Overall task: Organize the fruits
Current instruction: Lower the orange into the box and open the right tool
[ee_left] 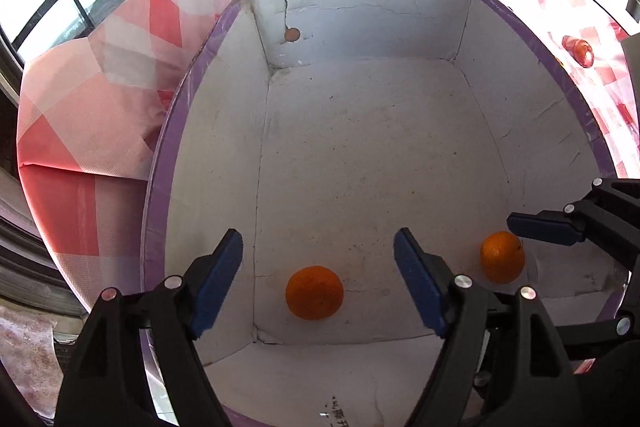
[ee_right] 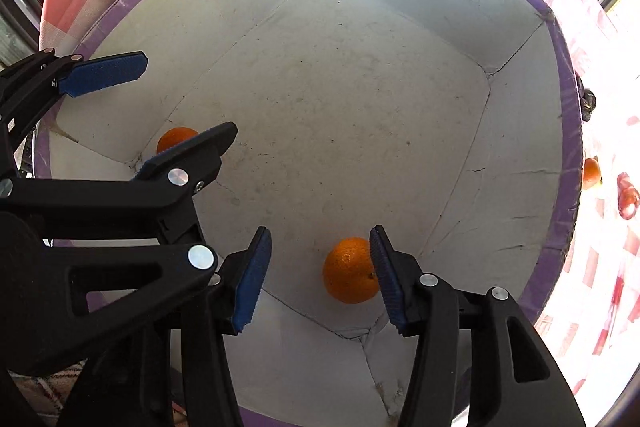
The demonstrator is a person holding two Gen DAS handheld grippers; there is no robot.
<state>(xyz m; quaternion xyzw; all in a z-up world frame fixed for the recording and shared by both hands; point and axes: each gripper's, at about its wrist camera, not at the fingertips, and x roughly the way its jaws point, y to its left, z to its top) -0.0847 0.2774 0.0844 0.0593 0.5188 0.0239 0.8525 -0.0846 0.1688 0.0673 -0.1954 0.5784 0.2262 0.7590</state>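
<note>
A white cardboard box with a purple rim (ee_left: 188, 95) (ee_right: 566, 131) sits on a pink checked tablecloth. Two oranges lie on its floor. In the left wrist view one orange (ee_left: 314, 292) lies between and just beyond the fingers of my open left gripper (ee_left: 318, 263), untouched. The second orange (ee_left: 503, 257) lies to the right, under my right gripper's finger (ee_left: 544, 227). In the right wrist view my right gripper (ee_right: 320, 267) is open, with the second orange (ee_right: 349, 270) against its right pad. The first orange (ee_right: 176, 139) shows partly behind my left gripper's finger (ee_right: 188, 151).
Outside the box on the right lie another orange (ee_right: 591, 173) and a red fruit (ee_right: 628, 195) (ee_left: 578, 50) on the tablecloth (ee_left: 80, 147). Windows and a table edge lie to the left. The box walls have a small round hole (ee_left: 292, 35).
</note>
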